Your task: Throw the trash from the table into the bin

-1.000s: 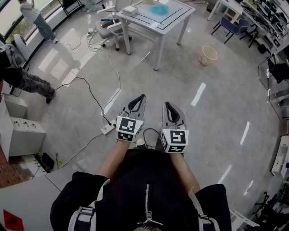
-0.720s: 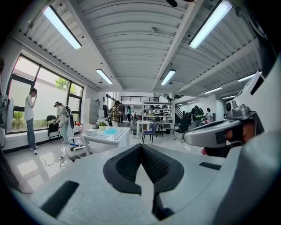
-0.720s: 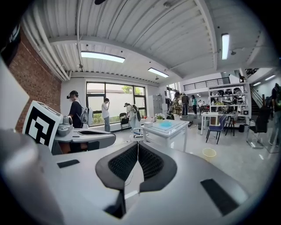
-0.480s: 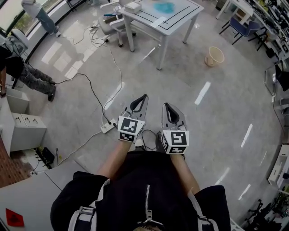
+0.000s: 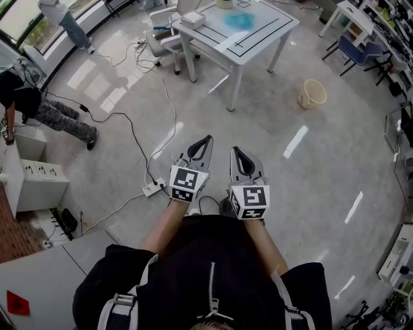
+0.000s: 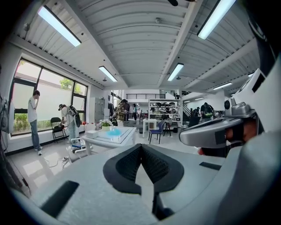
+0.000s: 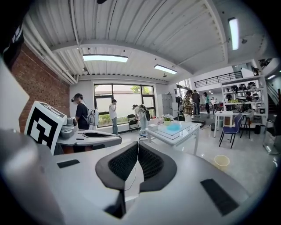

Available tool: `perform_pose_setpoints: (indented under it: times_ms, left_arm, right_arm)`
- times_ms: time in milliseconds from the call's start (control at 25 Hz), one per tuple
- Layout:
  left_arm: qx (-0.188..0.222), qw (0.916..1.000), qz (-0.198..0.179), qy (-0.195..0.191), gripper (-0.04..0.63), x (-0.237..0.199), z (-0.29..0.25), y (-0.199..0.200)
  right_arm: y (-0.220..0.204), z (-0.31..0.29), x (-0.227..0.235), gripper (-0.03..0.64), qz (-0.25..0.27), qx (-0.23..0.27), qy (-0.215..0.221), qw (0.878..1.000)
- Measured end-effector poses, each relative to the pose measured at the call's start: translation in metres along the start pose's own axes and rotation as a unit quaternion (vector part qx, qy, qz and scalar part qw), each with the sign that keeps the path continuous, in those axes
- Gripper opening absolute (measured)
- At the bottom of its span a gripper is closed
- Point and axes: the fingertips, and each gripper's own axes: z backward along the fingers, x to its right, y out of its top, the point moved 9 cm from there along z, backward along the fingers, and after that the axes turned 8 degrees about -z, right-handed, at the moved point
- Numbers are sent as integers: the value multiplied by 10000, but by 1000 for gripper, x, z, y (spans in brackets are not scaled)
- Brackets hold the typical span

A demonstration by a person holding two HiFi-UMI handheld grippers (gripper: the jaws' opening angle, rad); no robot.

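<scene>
From the head view, a white surface (image 5: pixel 258 35) stands on the grey floor (image 5: pixel 277 174). Blue trash (image 5: pixel 240 19) lies near its middle and a white box (image 5: pixel 193 18) at its left corner. A beige bin (image 5: pixel 313 94) sits on the floor, well apart from the surface's right side. Cables (image 5: pixel 139 145) trail across the floor. The left claw (image 5: pixel 205 140) and right claw (image 5: pixel 235 152) point toward the surface.

In the left gripper view, the left claw is pressed together and empty, with windows (image 6: pixel 39 103) at the left.

In the right gripper view, the right claw is pressed together on nothing, and a brick wall (image 7: pixel 39 83) stands at the left.
</scene>
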Motion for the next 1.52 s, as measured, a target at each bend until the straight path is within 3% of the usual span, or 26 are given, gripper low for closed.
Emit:
perform_pose_setpoints:
  times_ms: [640,1080,1520]
  left_arm:
    - [-4,9998,46,182,5,23,-102,35]
    - [-123,9999,34,-21,5,79,-157,50]
    - [-210,9997,-123,-39,5,87,-163,53]
  right_arm:
    - [38,-31,96,11,73,-70,302,9995]
    - [41,-9,173,11,-111,-117,136,9998]
    - [34,-8,185,11,-308,-83,145,9994]
